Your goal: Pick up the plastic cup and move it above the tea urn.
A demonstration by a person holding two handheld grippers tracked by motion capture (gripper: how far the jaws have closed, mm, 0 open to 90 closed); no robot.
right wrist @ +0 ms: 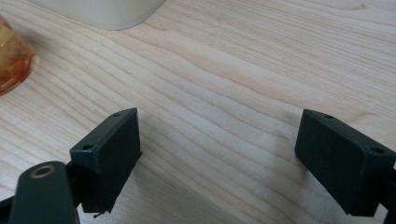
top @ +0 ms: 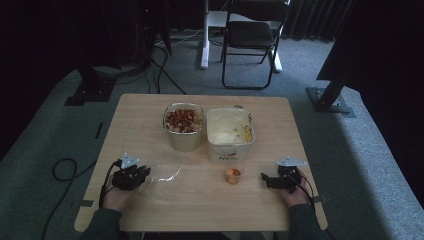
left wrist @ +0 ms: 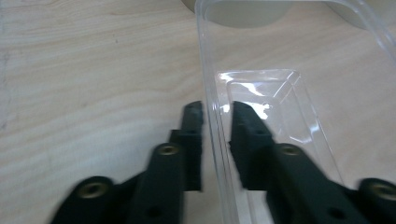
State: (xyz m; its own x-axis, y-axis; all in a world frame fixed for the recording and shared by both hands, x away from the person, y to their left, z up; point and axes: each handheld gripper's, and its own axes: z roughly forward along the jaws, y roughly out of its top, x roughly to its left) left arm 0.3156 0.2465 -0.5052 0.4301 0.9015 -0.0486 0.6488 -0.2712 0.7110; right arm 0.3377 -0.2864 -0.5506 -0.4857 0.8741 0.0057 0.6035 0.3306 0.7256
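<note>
On the table [top: 150,210], near edge: two hand-held grippers rest low, one at each side.
Left gripper [left wrist: 217,109]: jaws pressed nearly together astride the thin wall of a clear plastic container [left wrist: 275,112], one jaw outside, one inside. Pinching the rim; likely a steadying grip so the light container cannot slide.
Clear container, position: flat on the wood at the person's left, open side up, just in front of the left gripper [top: 142,172]; empty as far as can be seen [top: 165,175].
Right gripper [right wrist: 219,135]: jaws spread wide, nothing between them, bare wood beneath. Judged idle or ready to reach.
Small amber cup [top: 233,175]: stands between the two grippers, near the right gripper [top: 265,178]; its edge shows at upper left in the right gripper view [right wrist: 11,58].
Tub of nuts or similar reddish bits [top: 183,121]: mid-table, touching or just beside a pale tub [top: 229,130] with creamy contents.
Judgement: layout suggests portioning from tubs into the clear container; the free gripper's next target is probably the cup.
</note>
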